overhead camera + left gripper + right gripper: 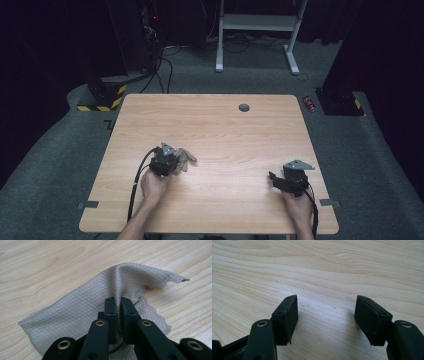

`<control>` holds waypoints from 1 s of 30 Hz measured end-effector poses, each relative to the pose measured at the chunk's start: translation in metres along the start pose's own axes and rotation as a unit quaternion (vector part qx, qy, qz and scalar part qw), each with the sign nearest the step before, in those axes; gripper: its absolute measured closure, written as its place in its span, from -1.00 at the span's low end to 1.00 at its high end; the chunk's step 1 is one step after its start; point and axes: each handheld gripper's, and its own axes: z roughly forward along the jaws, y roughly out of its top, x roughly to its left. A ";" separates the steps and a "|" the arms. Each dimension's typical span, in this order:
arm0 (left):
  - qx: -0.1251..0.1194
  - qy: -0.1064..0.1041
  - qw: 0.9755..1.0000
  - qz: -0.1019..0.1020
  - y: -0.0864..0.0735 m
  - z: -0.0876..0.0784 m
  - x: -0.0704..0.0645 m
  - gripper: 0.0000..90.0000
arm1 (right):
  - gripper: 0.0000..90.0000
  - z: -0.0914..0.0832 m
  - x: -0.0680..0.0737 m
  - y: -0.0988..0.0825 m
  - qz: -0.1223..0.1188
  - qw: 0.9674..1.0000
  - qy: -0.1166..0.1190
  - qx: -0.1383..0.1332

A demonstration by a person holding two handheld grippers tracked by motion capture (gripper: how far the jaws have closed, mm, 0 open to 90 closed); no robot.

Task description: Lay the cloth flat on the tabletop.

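Note:
A beige cloth (75, 307) with a fine diamond weave and scalloped edges lies on the wooden table (225, 130), left of centre. My left gripper (118, 302) is shut on a raised fold of this cloth, and the fabric bunches up between the black pads. From above, the cloth (186, 159) pokes out to the right of the left gripper (175, 162), held in a hand. At the table's right front, my right gripper (274, 179) rests low over bare wood. Its jaws (327, 312) stand wide apart with nothing between them.
A small round grommet hole (244, 107) sits near the table's far edge. Beyond the table are the white legs of a desk frame (260, 35), cables and a black-and-yellow striped base (102, 97) on grey carpet.

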 end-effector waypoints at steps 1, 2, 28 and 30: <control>-0.002 -0.002 1.000 0.002 0.000 0.000 0.000 0.90 | -0.21 0.000 0.000 0.000 0.000 1.000 0.000 0.000; -0.004 -0.009 1.000 0.000 0.000 0.000 -0.001 0.91 | -0.21 0.000 0.000 0.000 0.000 1.000 0.000 0.000; -0.053 -0.148 0.987 0.036 0.045 0.006 -0.067 0.93 | -0.21 0.000 0.000 0.000 0.000 1.000 0.000 0.000; -0.051 -0.154 0.986 0.044 0.047 0.008 -0.073 0.92 | -0.21 0.000 0.000 0.000 0.000 1.000 0.000 0.000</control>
